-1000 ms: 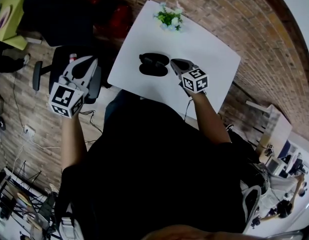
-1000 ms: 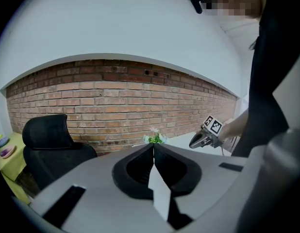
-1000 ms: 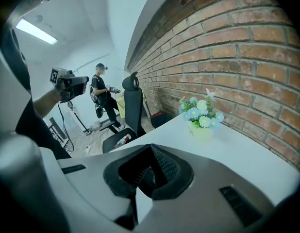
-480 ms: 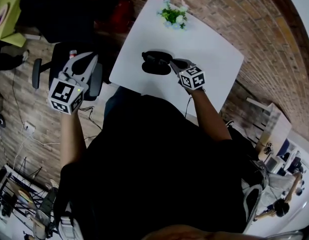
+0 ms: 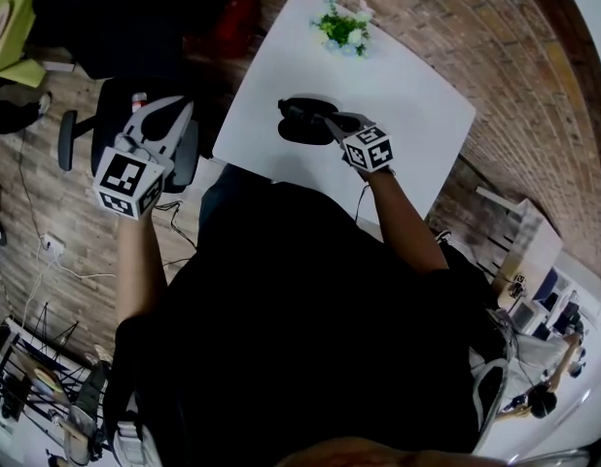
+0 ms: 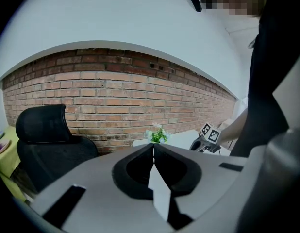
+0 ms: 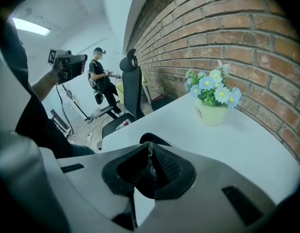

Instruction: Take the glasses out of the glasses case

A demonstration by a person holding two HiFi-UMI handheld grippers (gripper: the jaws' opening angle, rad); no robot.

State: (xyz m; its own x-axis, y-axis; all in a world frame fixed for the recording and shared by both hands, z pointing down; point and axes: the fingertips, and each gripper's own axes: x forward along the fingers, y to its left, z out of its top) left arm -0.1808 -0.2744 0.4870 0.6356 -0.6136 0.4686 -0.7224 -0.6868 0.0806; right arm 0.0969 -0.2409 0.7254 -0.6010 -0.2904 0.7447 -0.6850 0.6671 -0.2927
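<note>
Brick wall [image 6: 116, 96] backs a white counter [image 5: 417, 105] in the upper centre of the head view. A potted blue-flower plant [image 5: 341, 29] stands at the counter's far edge.

1. Right claw [image 5: 332, 125]: positioned at the right-hand end of the glasses case [image 5: 299, 132], low over the counter. Its own view shows the jaws drawn almost fully together. A small glinting part sits between the pads, judged to be part of the glasses [image 5: 308, 115]. This placement suits a lift out of the case.

2. Left claw [image 5: 184, 107]: held clear of the counter at the left of the head view, above an office chair [image 6: 43, 135]. The jaws are closed tip to tip with nothing between them. It is judged to be parked so that it does not obstruct the working side.

3. Glasses case: dark and oval, lying open on the counter with two lobes side by side. It is well apart from the plant.

4. Glasses: only a thin dark line shows, crossing the open case toward the right claw. Frame shape and lens detail are too small to make out.
</note>
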